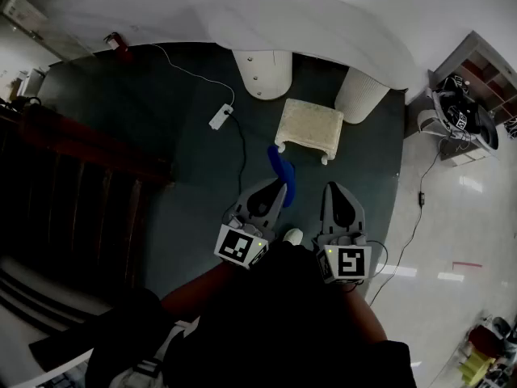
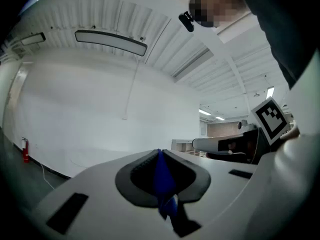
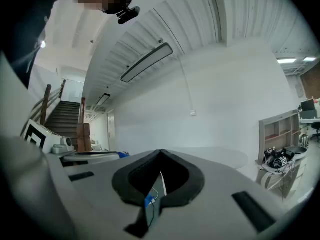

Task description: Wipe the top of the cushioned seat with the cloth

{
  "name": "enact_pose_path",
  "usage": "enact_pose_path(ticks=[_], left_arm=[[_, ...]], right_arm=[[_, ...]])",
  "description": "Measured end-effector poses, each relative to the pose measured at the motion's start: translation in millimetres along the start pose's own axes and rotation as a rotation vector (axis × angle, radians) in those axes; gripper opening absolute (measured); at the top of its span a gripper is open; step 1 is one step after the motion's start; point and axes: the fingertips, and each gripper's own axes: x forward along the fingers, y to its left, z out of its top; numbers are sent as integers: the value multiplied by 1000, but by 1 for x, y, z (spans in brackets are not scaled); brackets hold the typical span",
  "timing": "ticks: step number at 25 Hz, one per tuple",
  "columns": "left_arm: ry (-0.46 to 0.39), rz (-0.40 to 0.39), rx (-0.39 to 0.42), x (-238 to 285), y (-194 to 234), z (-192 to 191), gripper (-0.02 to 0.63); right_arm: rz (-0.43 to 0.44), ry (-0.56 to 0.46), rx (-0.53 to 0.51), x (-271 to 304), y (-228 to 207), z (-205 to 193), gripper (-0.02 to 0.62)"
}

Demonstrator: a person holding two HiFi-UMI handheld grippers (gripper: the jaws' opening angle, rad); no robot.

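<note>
In the head view the cushioned seat point(image 1: 309, 126) is a small cream stool on the dark carpet, just ahead of both grippers. My left gripper point(image 1: 283, 187) is shut on a blue cloth point(image 1: 282, 170), which sticks up from its tips toward the stool's near left corner. Seen from the left gripper view, the cloth point(image 2: 161, 176) is pinched between the closed jaws of the left gripper point(image 2: 159, 152), which point upward at the wall and ceiling. My right gripper point(image 1: 333, 187) is level with the left, short of the stool. In its own view the right gripper point(image 3: 160, 152) has its tips together and holds nothing.
A white table point(image 1: 323, 23) on two round ribbed pedestals point(image 1: 262, 71) stands right behind the stool. A white power strip point(image 1: 220, 116) and its cable lie to the left. A wooden stair rail point(image 1: 89, 152) is at left, and a shelf unit point(image 1: 472, 95) stands on the light floor at right.
</note>
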Motion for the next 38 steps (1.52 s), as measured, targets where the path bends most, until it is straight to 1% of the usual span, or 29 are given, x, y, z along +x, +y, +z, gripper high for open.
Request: enact_pose_path(ticks=[5,8,11,13,16,24,31,34,38], left_arm=[[-6,-6,1,2,-14,-4,35],[17,-15,21,3,-17,-13,35],[17,-25,9,3,-20,-13,35],[20,-31,16,3,-17,-14,35],[36,-17,3,8,-4,-20,35],[68,-7,-21,51,56,-32,35],[104,-4,-69,105,138,-41,35],[115,-18,-90,127,178,-41,35],[109,-38,-119,155,234,-34,35]], right_arm=[[22,-22,24,-13,-3,10,35],[23,-27,65,-17,-8,3,35],[25,-11,103,-20,-12,-8,37],[33,10,98,-18,-11,-15,37],[38,16,104,-9,-8,-17,37],[7,68,121,50,-22,-33,37],[19,138,97,144,-32,-37,37],[-13,143,72,192,-34,-33,37],[-86,116,108,260,-43,-18,37]])
